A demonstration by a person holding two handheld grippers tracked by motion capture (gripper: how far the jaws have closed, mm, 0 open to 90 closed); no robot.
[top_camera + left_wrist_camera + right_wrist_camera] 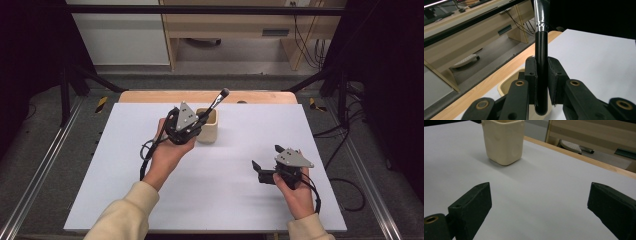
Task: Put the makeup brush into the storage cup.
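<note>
- Left hand-held gripper (198, 121) is clamped on a black makeup brush (214, 103). In the left gripper view the handle (541, 70) runs straight up between the two pads, squeezed on both sides, with the butt end poking out just below them.
- The brush sticks out past the jaws, tilted up and away from the person. The shiny metal ferrule (541, 17) sits well beyond the grip, and the dark bristle tip (224, 92) is the farthest point from the hand.
- Right under and just beyond that gripper is a cream square cup (209, 128), standing upright on the worktop (125, 165). Its open rim (506, 83) shows just behind the left jaw. Whether the brush end touches the cup, can't tell.
- Right hand-held gripper (256, 171) is released: jaws spread wide with bare worktop between them, holding nothing. It's low, near the person's right edge of the worktop, well apart from the left one.
- From the right gripper view the same cup (503, 141) stands ahead and off to the left of its jaws, well apart.
- Farther out, past the worktop's wooden back edge (207, 96), there's grey floor and a pale wood desk (225, 25).
</note>
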